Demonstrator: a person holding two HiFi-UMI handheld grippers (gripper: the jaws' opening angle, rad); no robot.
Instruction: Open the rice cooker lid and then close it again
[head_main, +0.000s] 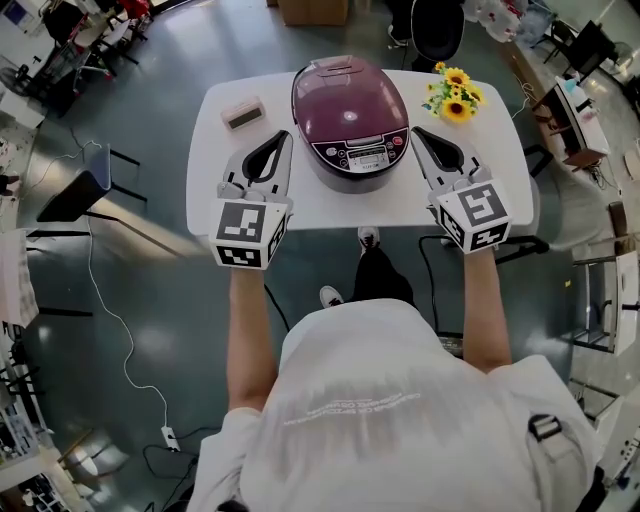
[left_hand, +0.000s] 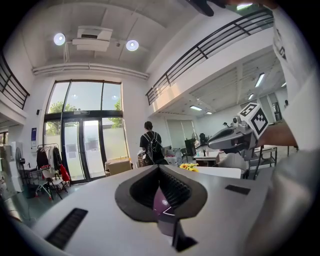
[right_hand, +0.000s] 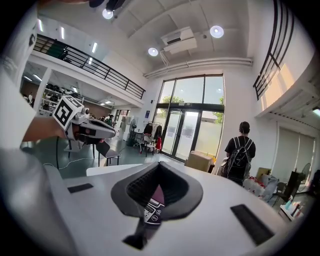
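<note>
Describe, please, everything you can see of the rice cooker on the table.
The rice cooker is a rounded, glossy dark-purple appliance, plastic by its look, with a silver control panel of buttons and a small display facing the person. Its lid is shut. It stands upright near the middle of the white table, between the left gripper and the right gripper, both shut and gripping nothing.

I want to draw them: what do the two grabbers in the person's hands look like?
The left gripper and right gripper are pale grey wedges with black-lined fingers. Each carries a white cube with black square markers. The person wears a white short-sleeved shirt.
</note>
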